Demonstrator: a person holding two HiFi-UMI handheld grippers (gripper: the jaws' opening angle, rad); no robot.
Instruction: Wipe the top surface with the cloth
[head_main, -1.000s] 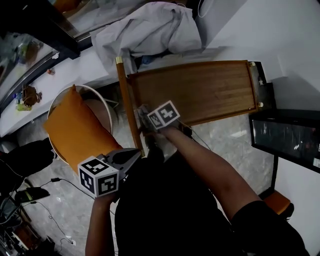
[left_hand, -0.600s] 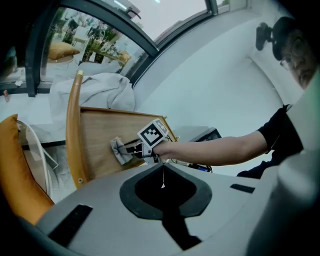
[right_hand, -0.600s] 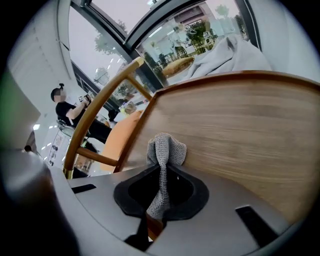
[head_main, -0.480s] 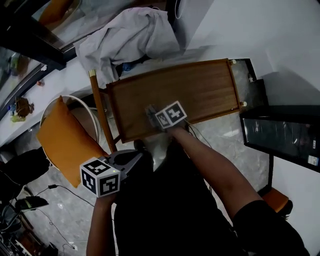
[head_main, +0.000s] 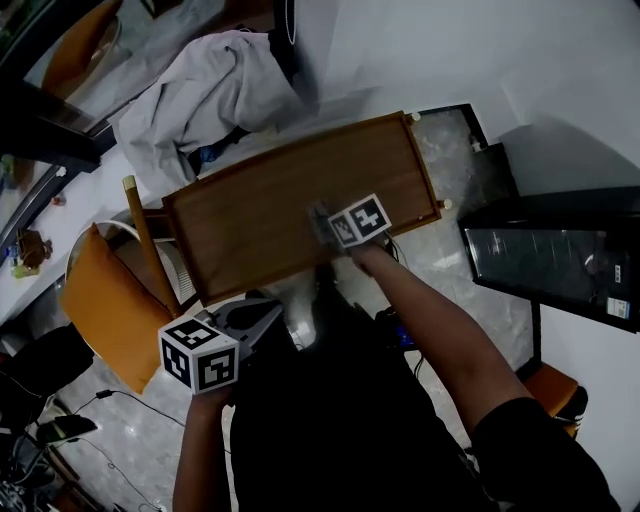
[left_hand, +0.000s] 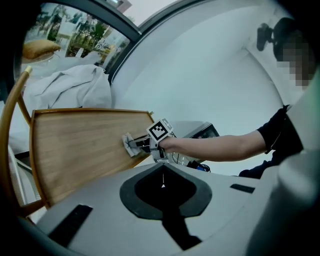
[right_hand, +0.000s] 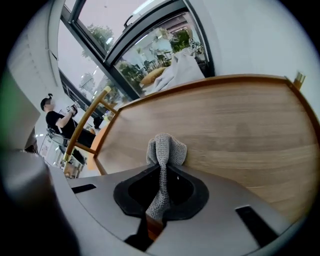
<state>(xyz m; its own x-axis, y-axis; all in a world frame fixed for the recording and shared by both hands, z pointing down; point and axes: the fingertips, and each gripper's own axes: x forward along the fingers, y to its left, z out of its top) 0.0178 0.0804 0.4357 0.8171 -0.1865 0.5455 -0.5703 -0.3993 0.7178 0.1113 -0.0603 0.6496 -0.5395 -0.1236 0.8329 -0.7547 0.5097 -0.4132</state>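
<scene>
Cloth (right_hand: 165, 149), grey knit, clamped tight by fingers of right gripper (head_main: 325, 225); its bunched end presses on wooden counter top (head_main: 250, 225) just ahead, long axis running sideways. Left gripper (head_main: 262, 318) hangs off counter's near edge, fingers together, empty.

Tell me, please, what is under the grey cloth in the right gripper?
The grey cloth, clamped in the right gripper, lies against the wooden tabletop. Bare wood shows all around it; the patch directly beneath is covered by the cloth.
</scene>
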